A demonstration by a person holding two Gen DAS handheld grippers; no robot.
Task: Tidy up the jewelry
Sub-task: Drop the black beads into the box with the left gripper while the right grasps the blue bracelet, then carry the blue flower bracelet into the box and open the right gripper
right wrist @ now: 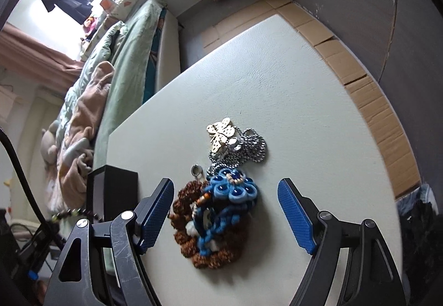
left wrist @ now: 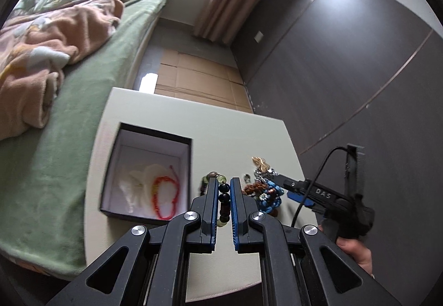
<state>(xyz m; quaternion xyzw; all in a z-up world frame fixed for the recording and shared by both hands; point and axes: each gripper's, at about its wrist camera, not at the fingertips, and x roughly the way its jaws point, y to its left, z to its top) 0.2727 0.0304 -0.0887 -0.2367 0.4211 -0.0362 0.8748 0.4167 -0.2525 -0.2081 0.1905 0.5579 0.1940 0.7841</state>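
Box (left wrist: 186, 167) is showing black outside and white inside, with an orange-red beaded bracelet (left wrist: 164, 199) sitting on white padding. The bead strand (left wrist: 223, 202) is mixing dark, brown and pale green beads. Blue flower piece (right wrist: 232, 189) is looking two-tone blue, next to a rusty brown bead bracelet (right wrist: 188, 223), a gold butterfly (right wrist: 220, 132) and silver ball chain (right wrist: 253, 149). Tabletop (right wrist: 290, 90) is looking off-white.

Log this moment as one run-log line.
left gripper: shut on beaded bracelet | right gripper: open over blue woven piece, brown bracelet | box: open, holds orange bracelet
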